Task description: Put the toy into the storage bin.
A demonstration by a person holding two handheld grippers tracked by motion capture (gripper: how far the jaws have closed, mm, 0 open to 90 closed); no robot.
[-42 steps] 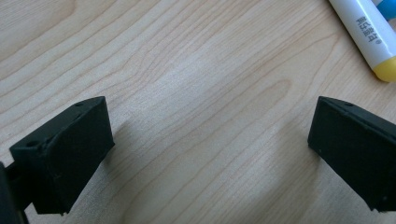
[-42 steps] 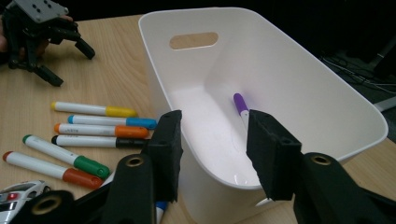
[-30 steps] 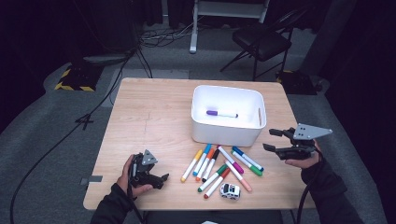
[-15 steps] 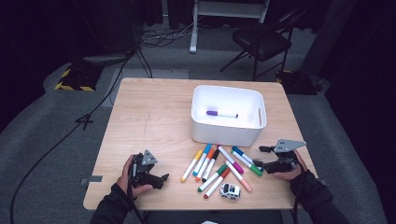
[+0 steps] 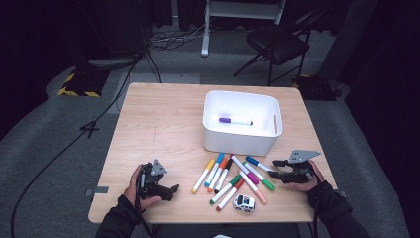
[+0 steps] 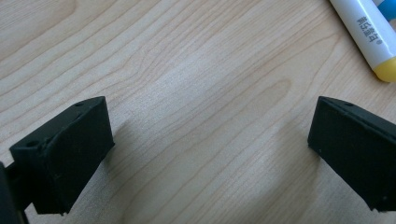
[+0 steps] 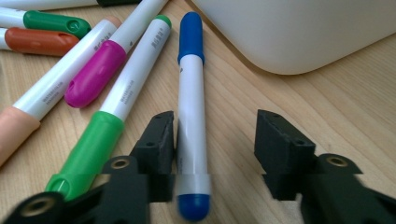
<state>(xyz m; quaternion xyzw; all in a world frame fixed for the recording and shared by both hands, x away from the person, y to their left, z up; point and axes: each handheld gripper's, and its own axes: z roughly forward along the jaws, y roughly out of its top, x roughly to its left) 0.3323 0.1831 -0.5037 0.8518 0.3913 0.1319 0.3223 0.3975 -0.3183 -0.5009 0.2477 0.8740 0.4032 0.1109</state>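
Note:
Several markers lie in a loose fan on the wooden table (image 5: 163,129) in front of a white bin (image 5: 242,144). A purple marker (image 5: 235,121) lies inside the bin. My right gripper (image 5: 277,168) rests low on the table at the right end of the fan. In the right gripper view its jaws have just been closing around the blue marker (image 7: 191,107). The left pad touches the marker, while a gap remains on the other side of the right gripper (image 7: 215,135). My left gripper (image 5: 173,191) lies open on bare wood (image 6: 210,135), near a yellow-capped marker (image 6: 369,37).
A small white toy car (image 5: 244,202) sits near the front edge below the markers. A green marker (image 7: 121,107) and a magenta one (image 7: 100,70) lie just left of the blue one. The bin's wall (image 7: 299,32) rises close behind. A chair (image 5: 277,44) stands beyond the table.
The right gripper has come down from above the table's right side to the tabletop, and its jaws have narrowed around the blue marker. The left gripper has stayed put.

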